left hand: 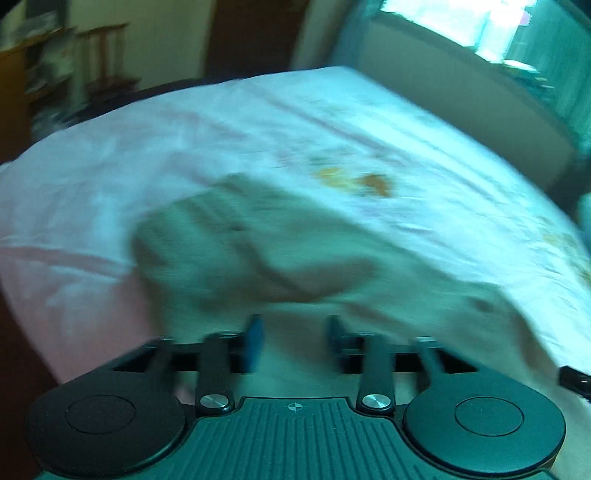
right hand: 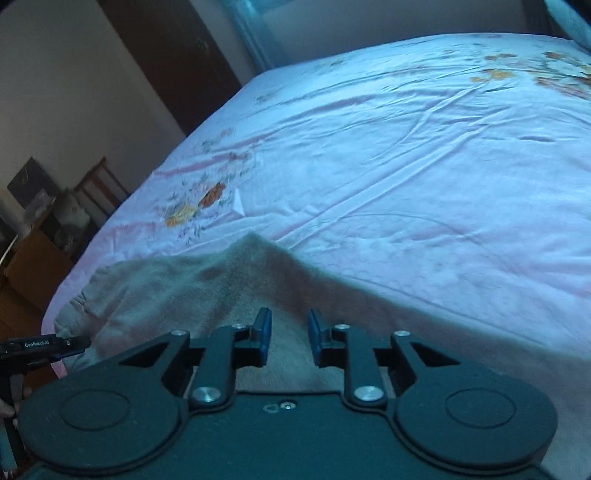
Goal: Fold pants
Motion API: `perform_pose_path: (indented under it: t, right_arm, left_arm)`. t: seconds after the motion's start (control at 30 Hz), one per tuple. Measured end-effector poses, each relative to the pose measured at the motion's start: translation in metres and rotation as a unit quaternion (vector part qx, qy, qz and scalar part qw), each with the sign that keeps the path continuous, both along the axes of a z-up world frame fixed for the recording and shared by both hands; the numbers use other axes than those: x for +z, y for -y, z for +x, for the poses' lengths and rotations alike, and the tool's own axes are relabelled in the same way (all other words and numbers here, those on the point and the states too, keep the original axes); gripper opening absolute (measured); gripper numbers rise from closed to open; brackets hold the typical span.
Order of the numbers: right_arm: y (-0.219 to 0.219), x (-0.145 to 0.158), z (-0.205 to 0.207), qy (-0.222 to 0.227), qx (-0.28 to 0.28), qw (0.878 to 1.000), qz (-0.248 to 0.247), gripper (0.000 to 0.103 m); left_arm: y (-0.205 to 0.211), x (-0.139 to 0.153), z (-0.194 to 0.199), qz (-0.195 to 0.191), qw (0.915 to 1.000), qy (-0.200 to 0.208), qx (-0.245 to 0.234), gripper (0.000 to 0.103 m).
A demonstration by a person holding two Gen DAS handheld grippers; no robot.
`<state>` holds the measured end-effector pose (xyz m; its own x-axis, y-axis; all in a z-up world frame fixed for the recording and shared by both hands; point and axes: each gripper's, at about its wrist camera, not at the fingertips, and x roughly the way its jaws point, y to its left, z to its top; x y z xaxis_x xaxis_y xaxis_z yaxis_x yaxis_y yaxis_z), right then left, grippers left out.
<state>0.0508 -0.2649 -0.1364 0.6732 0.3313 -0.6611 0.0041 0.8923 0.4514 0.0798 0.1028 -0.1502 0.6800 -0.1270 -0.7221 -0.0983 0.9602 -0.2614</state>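
Grey-beige pants (left hand: 258, 251) lie rumpled on a pink floral bed sheet (left hand: 184, 140); the left wrist view is motion-blurred. My left gripper (left hand: 295, 332) is low over the pants' near part, its blue-padded fingers apart with cloth showing between them. In the right wrist view the pants (right hand: 184, 284) rise to a peak ahead of my right gripper (right hand: 289, 332), whose fingers stand apart over the cloth. I cannot tell whether either gripper pinches the fabric. The left gripper's tip (right hand: 44, 347) shows at the left edge.
The bed (right hand: 406, 166) fills both views, with a headboard (left hand: 480, 110) at the right and a window (left hand: 461, 26) behind it. A dark door (right hand: 177, 62), a wooden chair (right hand: 103, 184) and cabinets (right hand: 33, 266) stand left of the bed.
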Motion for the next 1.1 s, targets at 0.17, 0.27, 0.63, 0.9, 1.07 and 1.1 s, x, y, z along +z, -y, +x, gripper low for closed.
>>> perform_pose_path:
  t: [0.17, 0.27, 0.63, 0.9, 1.07, 1.1]
  right_arm:
    - [0.033, 0.01, -0.069, -0.001, -0.066, 0.998, -0.012, 0.024]
    - [0.042, 0.006, -0.104, -0.015, -0.094, 0.995, -0.029, 0.031]
    - [0.104, -0.009, -0.209, -0.03, -0.232, 0.972, -0.021, 0.069]
    - [0.113, -0.008, -0.229, -0.017, -0.252, 0.967, -0.028, 0.094]
    - [0.142, -0.005, -0.249, -0.011, -0.301, 0.954, -0.008, 0.097]
    - [0.151, -0.007, -0.254, -0.016, -0.31, 0.951, 0.005, 0.096]
  left_arm:
    - [0.091, 0.011, -0.025, 0.008, 0.992, 0.014, -0.125, 0.076]
    - [0.142, 0.008, -0.039, 0.005, 0.9827, 0.004, -0.185, 0.076]
    - [0.25, -0.009, -0.085, 0.105, 0.9528, -0.011, -0.284, 0.081]
    - [0.252, -0.005, -0.088, 0.109, 0.9552, -0.017, -0.275, 0.085]
    - [0.258, -0.006, -0.088, 0.115, 0.9541, -0.015, -0.276, 0.086]
    - [0.259, -0.006, -0.088, 0.114, 0.9539, -0.015, -0.277, 0.087]
